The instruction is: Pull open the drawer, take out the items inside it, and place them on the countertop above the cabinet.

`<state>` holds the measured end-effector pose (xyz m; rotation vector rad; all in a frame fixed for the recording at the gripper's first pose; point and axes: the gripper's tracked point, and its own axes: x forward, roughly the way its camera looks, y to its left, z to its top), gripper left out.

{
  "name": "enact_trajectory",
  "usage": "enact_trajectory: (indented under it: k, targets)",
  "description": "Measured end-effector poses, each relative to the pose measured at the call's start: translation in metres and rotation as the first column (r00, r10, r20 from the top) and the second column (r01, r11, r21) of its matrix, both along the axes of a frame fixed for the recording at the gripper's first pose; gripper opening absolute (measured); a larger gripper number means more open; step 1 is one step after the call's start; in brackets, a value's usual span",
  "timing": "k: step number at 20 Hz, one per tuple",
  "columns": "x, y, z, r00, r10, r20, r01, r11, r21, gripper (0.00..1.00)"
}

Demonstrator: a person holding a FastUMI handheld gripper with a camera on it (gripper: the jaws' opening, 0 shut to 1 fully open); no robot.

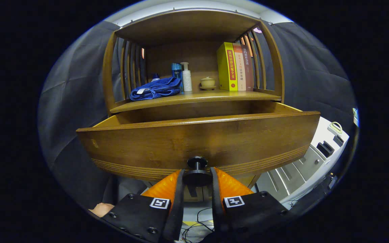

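You had the tongs [197,177] pinched on the drawer's round knob [197,175], one finger on each side of it, so they were narrow and holding the knob. The drawer [198,141] was pulled out from the cabinet [194,30], and its wide wooden front stood right behind the knob. That looked like the first step, the pulling, nearly done or done. You could not see inside the drawer from there, because the front hid it, so what lay in it could not be told. Above the drawer was the counter [194,97], with a blue towel [155,88], two bottles [182,77], a small lidded cup [208,82] and some books [235,66] on it. Next, you would need to let go of the knob, lift the tongs above the drawer front, and look down inside for things to take out.
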<state>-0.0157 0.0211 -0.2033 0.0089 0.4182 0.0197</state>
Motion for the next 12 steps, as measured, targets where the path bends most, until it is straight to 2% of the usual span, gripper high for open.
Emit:
enact_trajectory:
  k: [12]
  targets:
    - [-0.04, -0.002, -0.009, 0.999, 0.006, -0.045, -0.005, 1.0, 0.011, 0.45]
